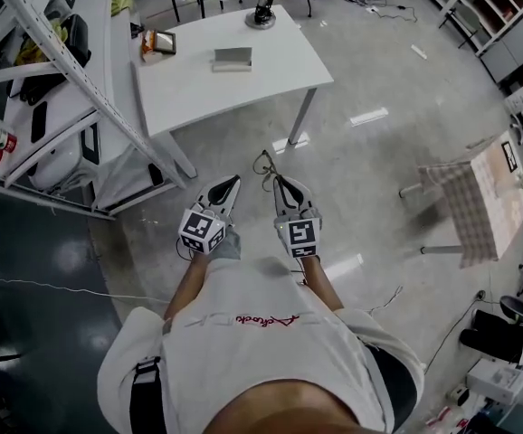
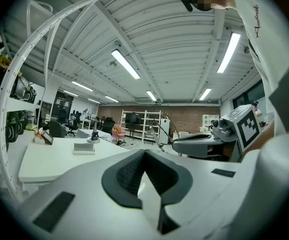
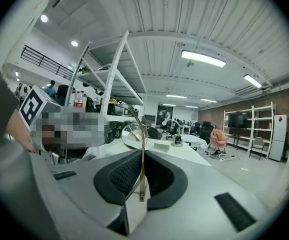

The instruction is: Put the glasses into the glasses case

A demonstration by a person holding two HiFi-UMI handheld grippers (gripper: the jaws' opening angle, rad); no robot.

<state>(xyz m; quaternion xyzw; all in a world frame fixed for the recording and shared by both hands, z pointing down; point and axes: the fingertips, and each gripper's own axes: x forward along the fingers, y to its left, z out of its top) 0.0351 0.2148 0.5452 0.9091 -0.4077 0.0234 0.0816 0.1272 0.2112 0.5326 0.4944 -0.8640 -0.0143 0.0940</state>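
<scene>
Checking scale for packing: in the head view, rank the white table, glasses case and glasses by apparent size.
Largest: white table.
Then glasses case and glasses look about alike; the glasses are nearer the camera, so no ranking.

Case (image 1: 232,59) on table (image 1: 271,75), far. Rack (image 1: 58,57) left of table. Left gripper (image 1: 232,182) beside right gripper (image 1: 280,183), near; glasses (image 1: 264,164) between right gripper's jaws.

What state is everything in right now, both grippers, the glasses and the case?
Left gripper: jaws together, nothing between them.
Right gripper: shut on a temple arm of the glasses.
Glasses: held in the air by the right gripper, not in the case.
Glasses case: lying flat on the white table, looks closed, apart from both grippers.
</scene>
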